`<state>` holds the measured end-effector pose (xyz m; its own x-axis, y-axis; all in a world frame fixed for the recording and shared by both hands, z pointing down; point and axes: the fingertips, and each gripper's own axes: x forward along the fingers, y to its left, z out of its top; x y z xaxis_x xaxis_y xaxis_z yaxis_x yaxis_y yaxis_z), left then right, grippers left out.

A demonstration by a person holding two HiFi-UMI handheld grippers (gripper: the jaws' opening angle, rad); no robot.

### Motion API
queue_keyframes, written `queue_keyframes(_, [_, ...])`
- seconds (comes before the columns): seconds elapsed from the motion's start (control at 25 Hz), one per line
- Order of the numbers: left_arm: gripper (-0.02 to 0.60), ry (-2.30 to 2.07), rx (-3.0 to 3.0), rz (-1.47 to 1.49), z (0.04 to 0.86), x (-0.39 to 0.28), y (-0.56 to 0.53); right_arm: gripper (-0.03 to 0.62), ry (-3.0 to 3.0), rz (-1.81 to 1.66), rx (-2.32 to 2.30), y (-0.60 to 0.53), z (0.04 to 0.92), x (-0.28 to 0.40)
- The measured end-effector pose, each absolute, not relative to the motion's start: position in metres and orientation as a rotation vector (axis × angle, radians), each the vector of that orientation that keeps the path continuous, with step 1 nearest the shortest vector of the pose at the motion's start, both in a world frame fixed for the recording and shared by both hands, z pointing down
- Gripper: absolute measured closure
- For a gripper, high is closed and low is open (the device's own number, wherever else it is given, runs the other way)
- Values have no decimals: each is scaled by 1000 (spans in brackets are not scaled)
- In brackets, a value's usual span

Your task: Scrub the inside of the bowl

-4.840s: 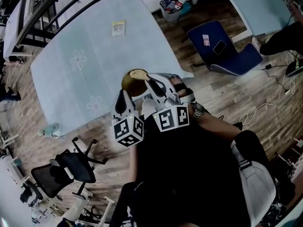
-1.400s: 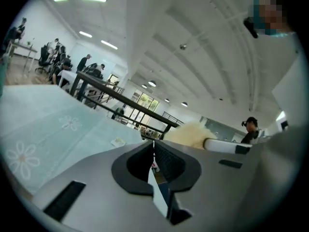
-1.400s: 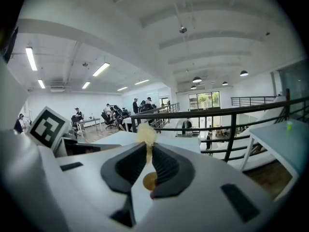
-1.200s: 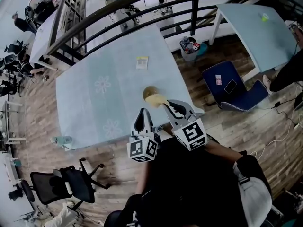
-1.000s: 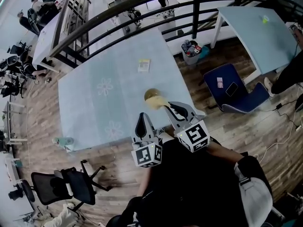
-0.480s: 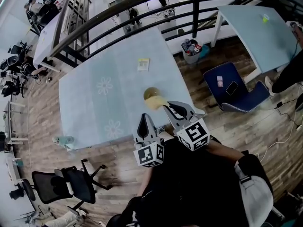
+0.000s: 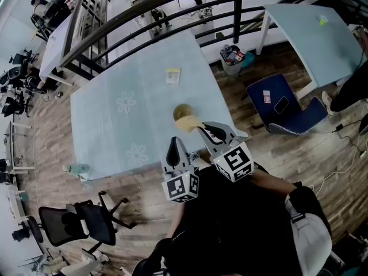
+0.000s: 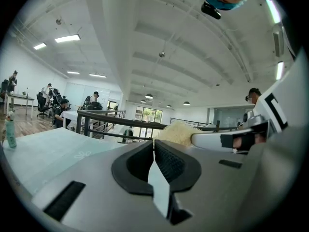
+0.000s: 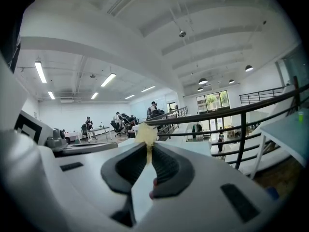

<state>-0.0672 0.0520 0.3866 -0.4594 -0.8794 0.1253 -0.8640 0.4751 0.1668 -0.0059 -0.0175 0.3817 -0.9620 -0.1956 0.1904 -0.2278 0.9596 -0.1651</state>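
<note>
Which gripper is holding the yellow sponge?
The right gripper: its jaws pinch the sponge by the bowl; the left gripper is shut, empty.

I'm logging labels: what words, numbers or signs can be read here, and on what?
No text is readable.
On the table, a card: print too small.
On the blue chair, a slip: too small.
The cube on left gripper and cube on right gripper: square marker patterns, no letters.

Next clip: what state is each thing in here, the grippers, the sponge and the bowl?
left gripper: shut, nothing between its jaws.
right gripper: shut on the sponge.
sponge: pinched by the right gripper, at the bowl's near side.
bowl: upright on the table, apart from the left gripper.
</note>
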Motion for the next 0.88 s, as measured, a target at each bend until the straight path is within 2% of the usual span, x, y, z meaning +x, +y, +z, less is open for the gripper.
queue_keyframes(0.88, [561, -2523, 1476, -111, 394, -69, 56, 554, -2918, 283, 314, -19, 388, -6])
